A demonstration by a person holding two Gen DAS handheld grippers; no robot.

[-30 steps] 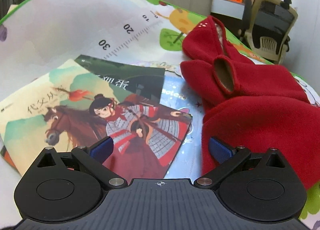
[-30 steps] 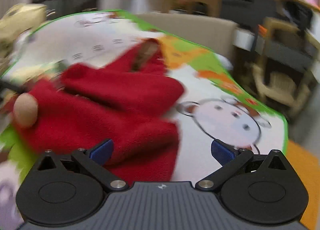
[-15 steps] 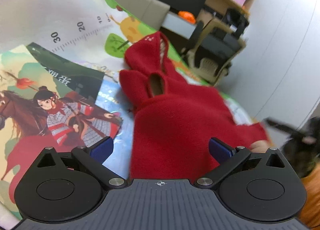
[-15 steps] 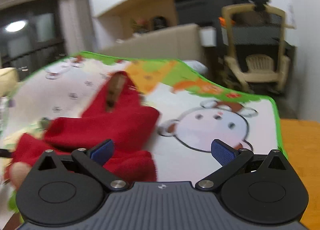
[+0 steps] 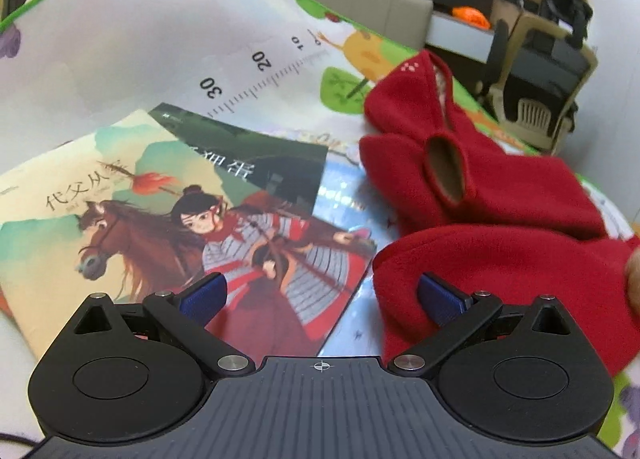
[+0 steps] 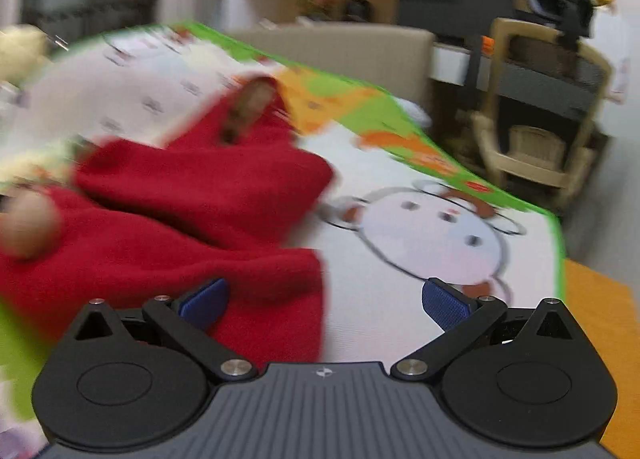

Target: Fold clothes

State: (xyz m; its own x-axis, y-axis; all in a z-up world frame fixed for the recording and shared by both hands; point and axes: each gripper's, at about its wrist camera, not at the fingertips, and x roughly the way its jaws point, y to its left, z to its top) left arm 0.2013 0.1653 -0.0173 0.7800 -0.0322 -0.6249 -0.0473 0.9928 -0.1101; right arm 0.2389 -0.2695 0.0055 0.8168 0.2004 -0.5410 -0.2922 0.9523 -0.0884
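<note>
A small red fleece hooded garment lies folded over on a cartoon play mat, with a brown-lined opening facing up. My left gripper is open, just off the garment's near left edge, its right pad over the red cloth. The right wrist view is blurred: the same garment fills the left half. My right gripper is open over the garment's near right corner, holding nothing. A fingertip rests on the cloth at the far left.
Two picture books lie overlapped on the mat, left of the garment. A beige plastic chair and desk stand beyond the mat's far edge. Orange wooden floor shows to the right of the mat.
The left view swung right toward the garment, then back over the books. The right gripper rose and came back down to the garment's corner. Both grippers stayed open.
</note>
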